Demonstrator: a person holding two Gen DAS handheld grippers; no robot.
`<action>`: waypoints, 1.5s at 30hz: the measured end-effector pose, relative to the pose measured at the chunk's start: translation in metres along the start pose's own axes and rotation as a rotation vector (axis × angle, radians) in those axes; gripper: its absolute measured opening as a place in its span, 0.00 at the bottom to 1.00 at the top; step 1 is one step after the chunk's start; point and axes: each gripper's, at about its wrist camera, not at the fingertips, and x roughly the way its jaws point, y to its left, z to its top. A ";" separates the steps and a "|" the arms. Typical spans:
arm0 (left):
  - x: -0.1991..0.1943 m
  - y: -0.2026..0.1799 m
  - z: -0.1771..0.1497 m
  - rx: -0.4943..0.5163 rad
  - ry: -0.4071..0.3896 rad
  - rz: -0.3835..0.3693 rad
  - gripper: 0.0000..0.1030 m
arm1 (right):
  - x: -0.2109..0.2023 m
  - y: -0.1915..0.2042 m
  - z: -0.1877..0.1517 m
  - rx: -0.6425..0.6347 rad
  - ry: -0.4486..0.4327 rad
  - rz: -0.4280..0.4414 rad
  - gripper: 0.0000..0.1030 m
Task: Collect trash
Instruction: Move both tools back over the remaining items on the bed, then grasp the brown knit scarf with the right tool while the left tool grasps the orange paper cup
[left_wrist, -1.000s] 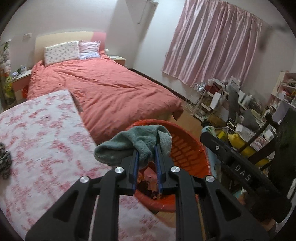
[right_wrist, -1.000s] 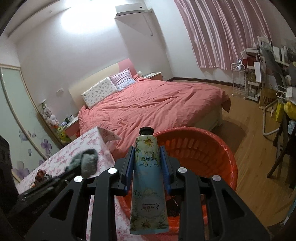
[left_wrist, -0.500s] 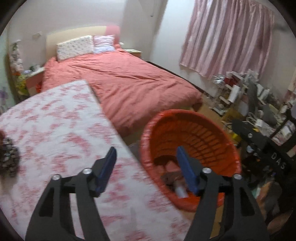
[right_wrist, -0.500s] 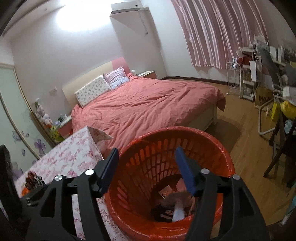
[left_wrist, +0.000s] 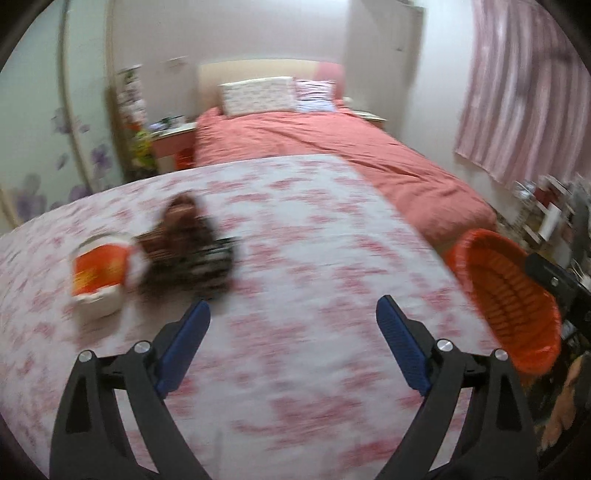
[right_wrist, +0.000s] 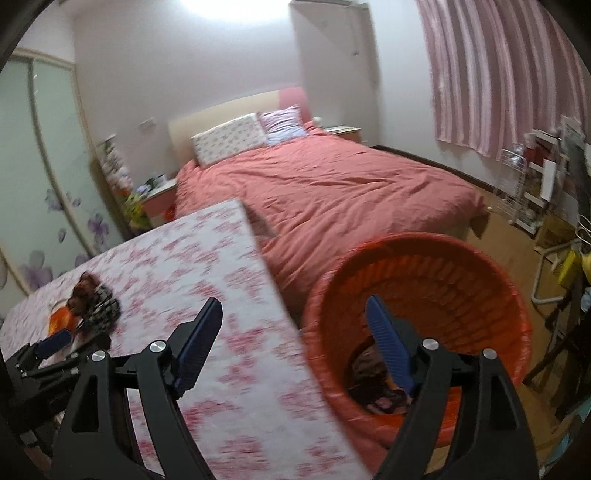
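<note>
My left gripper (left_wrist: 291, 314) hangs over the floral tablecloth (left_wrist: 295, 258), its jaws opening wide with nothing between them. Ahead and to its left lie a white and orange packet (left_wrist: 98, 275) and a dark brown bundle (left_wrist: 184, 240), both blurred. The orange basket (left_wrist: 506, 291) stands off the table's right edge. My right gripper (right_wrist: 293, 315) straddles the table edge and the orange basket (right_wrist: 424, 280), jaws opening and empty. Dropped items (right_wrist: 373, 384) lie at the basket's bottom. The left gripper (right_wrist: 55, 341) shows at the right wrist view's far left, near the dark bundle (right_wrist: 94, 299).
A bed with a pink-red cover (right_wrist: 325, 192) lies beyond the table. Cluttered shelves and a rack (right_wrist: 532, 184) stand at the right wall under a pink curtain (right_wrist: 498, 74). A wardrobe door with flowers (right_wrist: 48, 166) is at the left.
The left gripper let go of the grey-green cloth and the right one the hand cream tube. Both opened. The left swung left from the basket over the table; the right shifted left too.
</note>
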 end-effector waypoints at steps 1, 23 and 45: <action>-0.001 0.011 -0.001 -0.015 0.000 0.017 0.87 | 0.001 0.009 -0.001 -0.017 0.007 0.013 0.77; 0.064 0.180 0.015 -0.336 0.115 0.227 0.96 | 0.037 0.121 -0.027 -0.214 0.132 0.127 0.80; 0.031 0.232 -0.024 -0.310 0.130 0.251 0.69 | 0.062 0.233 -0.016 -0.240 0.135 0.314 0.77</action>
